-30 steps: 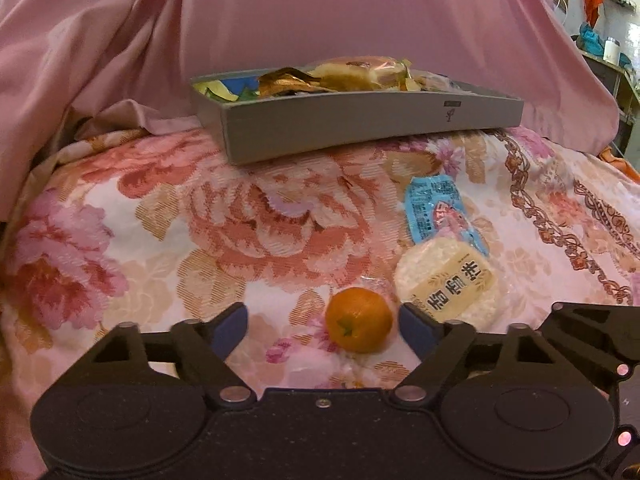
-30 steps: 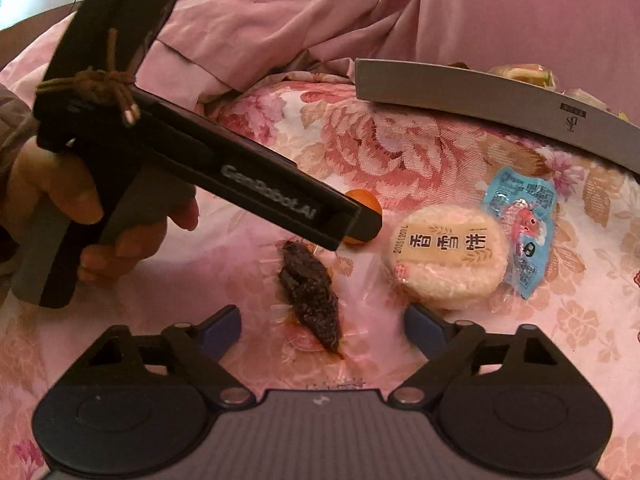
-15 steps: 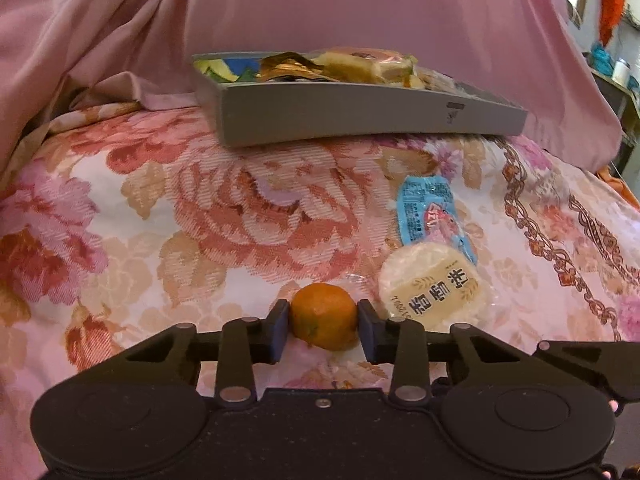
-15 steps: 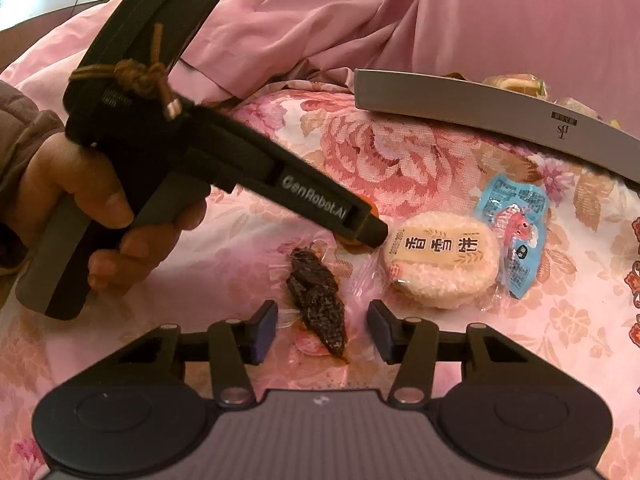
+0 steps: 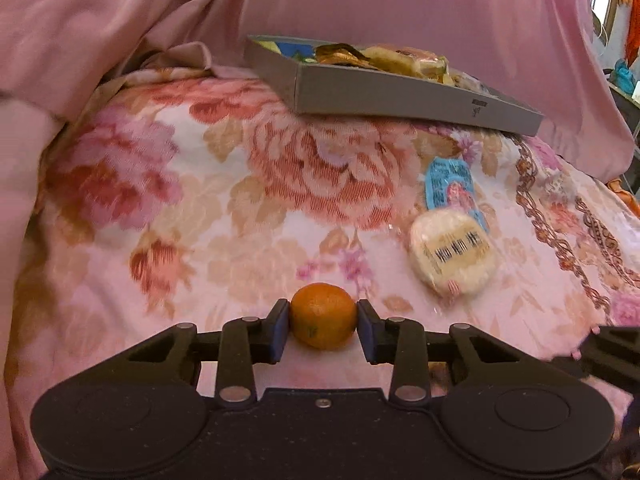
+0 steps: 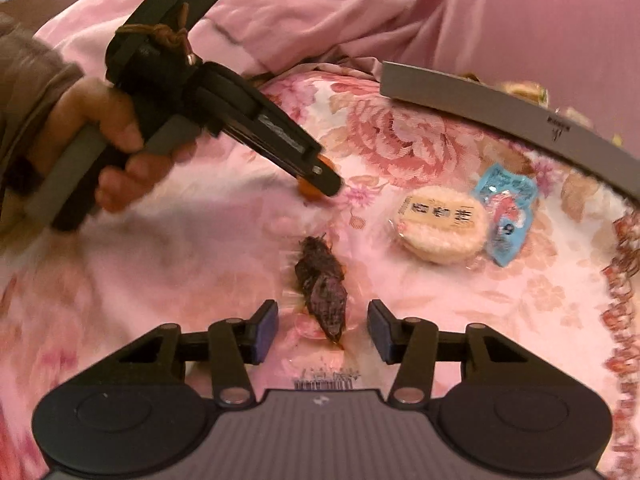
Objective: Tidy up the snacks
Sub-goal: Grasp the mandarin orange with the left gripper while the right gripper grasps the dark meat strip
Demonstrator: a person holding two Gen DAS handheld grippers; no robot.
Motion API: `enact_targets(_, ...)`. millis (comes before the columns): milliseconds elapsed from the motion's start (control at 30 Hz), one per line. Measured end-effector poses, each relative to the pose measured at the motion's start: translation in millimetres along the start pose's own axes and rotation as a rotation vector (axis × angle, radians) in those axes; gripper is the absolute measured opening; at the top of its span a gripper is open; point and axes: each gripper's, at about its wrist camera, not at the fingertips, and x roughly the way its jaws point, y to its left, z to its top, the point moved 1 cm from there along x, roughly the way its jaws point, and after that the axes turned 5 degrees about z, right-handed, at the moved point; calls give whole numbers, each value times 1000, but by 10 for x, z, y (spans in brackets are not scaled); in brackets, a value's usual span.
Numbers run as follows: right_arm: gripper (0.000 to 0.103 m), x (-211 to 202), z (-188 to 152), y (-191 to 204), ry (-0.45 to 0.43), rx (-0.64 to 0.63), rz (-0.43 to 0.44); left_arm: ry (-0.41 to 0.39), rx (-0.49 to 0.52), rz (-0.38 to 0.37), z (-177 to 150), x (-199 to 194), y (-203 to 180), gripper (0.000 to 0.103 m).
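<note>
A small orange (image 5: 323, 314) sits squeezed between the blue pads of my left gripper (image 5: 323, 330), just above the flowered bedspread. In the right wrist view a hand (image 6: 116, 132) holds that left gripper, and the orange (image 6: 310, 194) peeks out at its tip. My right gripper (image 6: 322, 330) has closed partway around a dark dried snack (image 6: 322, 288) in a clear wrapper, and its pads meet the wrapper's edges. A round rice cracker (image 6: 440, 228) and a blue packet (image 6: 508, 212) lie loose to the right.
A grey box (image 5: 400, 94) with several wrapped snacks in it rests at the back on the bedspread (image 5: 180, 208). A pink quilt (image 5: 360, 0) is heaped behind and to the left of it. Furniture stands at the far right edge.
Both grippers went from wide open to closed, the left on the orange and the right around the dark snack's wrapper. Both views have since shifted, and the left gripper has rolled a little.
</note>
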Motion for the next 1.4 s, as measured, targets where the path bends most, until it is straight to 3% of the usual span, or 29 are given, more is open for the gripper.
enact_targets(200,57,-59,-21,-42,0,44,1,3,27,3,-127,-69,-53,38)
enact_targets(433,68,122,46,-67,-18,55,-1,4,37,11,-139,-57,-71,38)
enact_targets(500,66,180,78,-103,-23,108,5,2,45,11,-148,-61,-77,38)
enact_targets(567,57,194,81,-118,-31,130,1,0,55,14,-160,-65,-85,38)
enact_targets(733,50,148,33,-40,-40,105,-18,-5,61,16,-187,-95,-122,38)
enact_targets(1400,49,-69,15,127,-38,-112,-210,-14,81,-57,-223,-275,-383,37)
